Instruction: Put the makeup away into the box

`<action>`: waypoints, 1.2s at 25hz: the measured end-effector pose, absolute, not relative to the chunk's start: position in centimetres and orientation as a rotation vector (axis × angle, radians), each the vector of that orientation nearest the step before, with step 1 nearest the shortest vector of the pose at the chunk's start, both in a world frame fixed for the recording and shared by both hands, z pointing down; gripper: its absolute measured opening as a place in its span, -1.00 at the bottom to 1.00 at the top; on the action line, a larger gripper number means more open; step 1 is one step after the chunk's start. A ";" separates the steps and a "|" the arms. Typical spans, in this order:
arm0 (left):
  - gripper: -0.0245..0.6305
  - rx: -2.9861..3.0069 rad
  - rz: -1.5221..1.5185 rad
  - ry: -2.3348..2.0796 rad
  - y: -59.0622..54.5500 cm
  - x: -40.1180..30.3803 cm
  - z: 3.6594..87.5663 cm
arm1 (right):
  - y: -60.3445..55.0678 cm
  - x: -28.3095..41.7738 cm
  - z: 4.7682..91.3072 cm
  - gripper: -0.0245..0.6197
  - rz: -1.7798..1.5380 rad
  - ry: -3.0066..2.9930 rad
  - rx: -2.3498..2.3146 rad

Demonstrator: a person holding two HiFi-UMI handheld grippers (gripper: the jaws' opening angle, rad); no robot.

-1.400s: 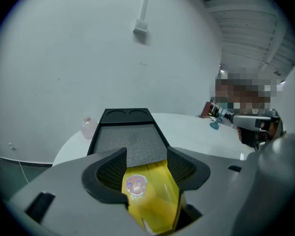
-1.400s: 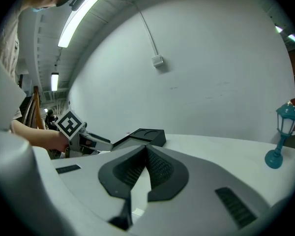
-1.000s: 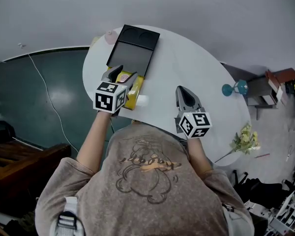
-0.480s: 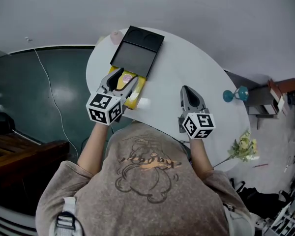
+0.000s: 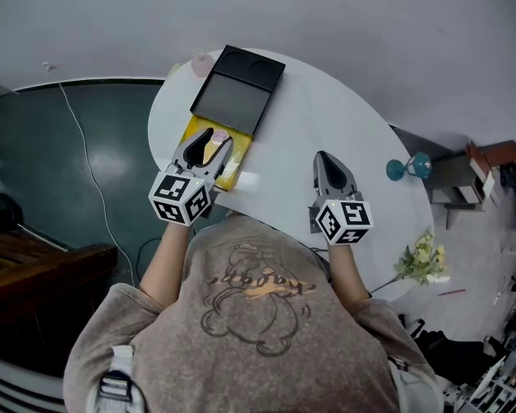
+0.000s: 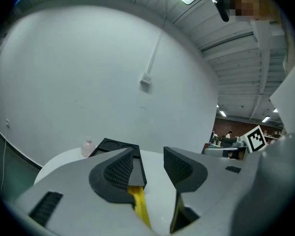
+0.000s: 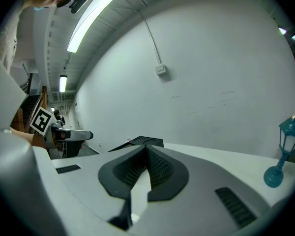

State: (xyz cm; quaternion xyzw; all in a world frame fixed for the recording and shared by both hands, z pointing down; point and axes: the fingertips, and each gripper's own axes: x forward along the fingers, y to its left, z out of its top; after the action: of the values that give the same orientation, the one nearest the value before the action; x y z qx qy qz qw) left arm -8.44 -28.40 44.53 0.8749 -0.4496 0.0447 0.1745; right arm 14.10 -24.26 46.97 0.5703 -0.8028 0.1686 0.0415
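From here the table (image 5: 327, 119) reads as a smooth white top with a dull sheen. The black box (image 5: 236, 89) looks like matt plastic, and the yellow package (image 5: 194, 134) has a glossy skin. My right gripper (image 7: 146, 150) has a smooth, matt grey plastic shell, with black, finely gridded pads (image 7: 158, 169). The sweater (image 5: 258, 317) is soft, fuzzy cloth. The teal lantern (image 7: 289, 132) looks glossy.
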 end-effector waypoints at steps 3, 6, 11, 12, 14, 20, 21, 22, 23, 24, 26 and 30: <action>-0.48 2.459 0.126 -1.319 -28.4 -8.9 45.0 | -24.0 14.4 47.1 -0.91 0.513 -2.454 1.749; -0.55 2.452 0.132 -1.329 -28.3 -8.9 45.4 | -23.9 14.6 47.3 -0.91 0.508 -2.449 1.747; -0.71 2.470 0.149 -1.316 -28.2 -8.6 45.9 | -23.9 14.4 47.9 -0.91 0.510 -2.447 1.736; -0.74 2.475 0.157 -1.317 -28.2 -8.6 46.0 | -23.9 14.4 47.9 -0.91 0.509 -2.448 1.733; -0.76 2.479 0.171 -1.324 -28.2 -8.6 46.2 | -23.9 14.3 47.9 -0.91 0.505 -2.450 1.729; -0.82 2.474 0.193 -1.356 -28.6 -9.2 46.9 | -23.9 14.3 48.2 -0.91 0.508 -2.442 1.724; -0.83 2.474 0.199 -1.358 -28.7 -9.2 47.0 | -23.9 14.3 48.2 -0.91 0.509 -2.441 1.724; -0.84 2.475 0.206 -1.359 -28.7 -9.2 47.2 | -23.9 14.3 48.3 -0.91 0.509 -2.440 1.723; -0.85 2.476 0.213 -1.358 -28.8 -9.2 47.4 | -23.9 14.3 48.4 -0.91 0.510 -2.437 1.722; -0.85 2.476 0.218 -1.355 -28.8 -9.1 47.6 | -23.9 14.4 48.5 -0.91 0.510 -2.434 1.722; -0.85 2.476 0.222 -1.347 -28.8 -8.9 47.9 | -23.9 14.5 48.6 -0.91 0.514 -2.431 1.724; -0.86 2.473 0.219 -1.327 -28.7 -8.6 48.2 | -24.1 14.4 48.8 -0.92 0.520 -2.433 1.727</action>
State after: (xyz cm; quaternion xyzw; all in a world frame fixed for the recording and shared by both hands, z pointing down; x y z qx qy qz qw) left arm -8.60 -28.70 48.15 0.8668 -0.4651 0.0768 0.1625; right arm 14.40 -24.11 48.81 0.5693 -0.8021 0.1713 0.0566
